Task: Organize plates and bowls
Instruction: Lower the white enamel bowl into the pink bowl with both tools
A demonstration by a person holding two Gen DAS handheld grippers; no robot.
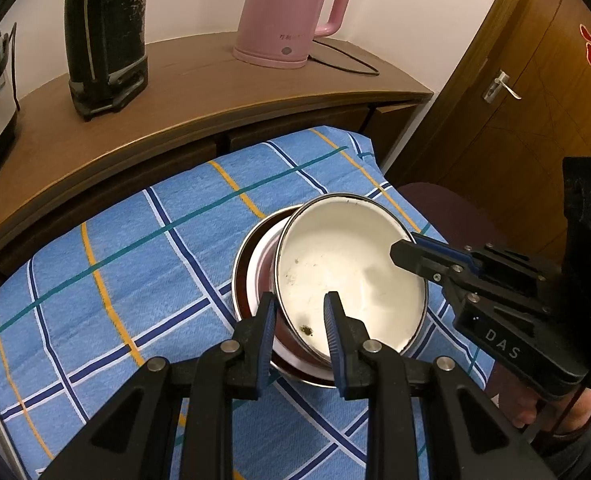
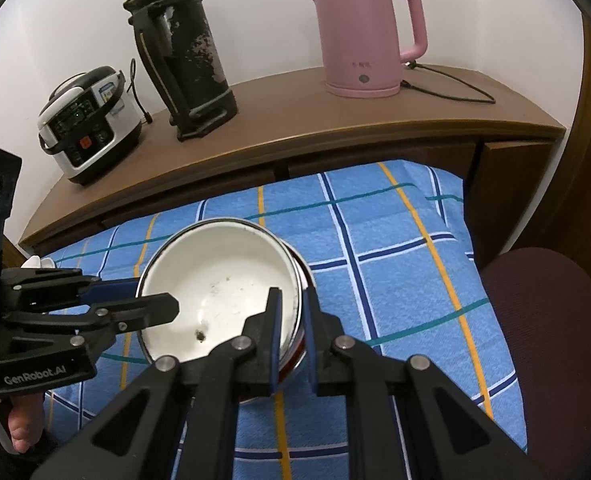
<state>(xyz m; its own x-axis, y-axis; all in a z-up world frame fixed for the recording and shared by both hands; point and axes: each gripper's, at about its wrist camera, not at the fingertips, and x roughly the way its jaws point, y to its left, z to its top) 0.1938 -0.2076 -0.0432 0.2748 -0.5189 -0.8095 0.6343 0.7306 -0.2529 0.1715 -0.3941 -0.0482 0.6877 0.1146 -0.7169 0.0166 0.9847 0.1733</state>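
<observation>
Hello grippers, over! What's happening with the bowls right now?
Left gripper and right gripper each straddling the white enamel bowl's rim, opposite sides. Bowl tilted inside a steel bowl on the blue checked cloth. Nothing blocking.

- A blue checked cloth is covering the surface, stacked bowls sitting on it at seven o'clock.
- A wooden counter at twelve o'clock is carrying a pink kettle, black flask and rice cooker.

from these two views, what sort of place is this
Probably a room in a home, used as a kitchen corner: a pink electric kettle and a white-and-black rice cooker stand on a brown wooden sideboard, beside a wooden door with a lever handle.
</observation>
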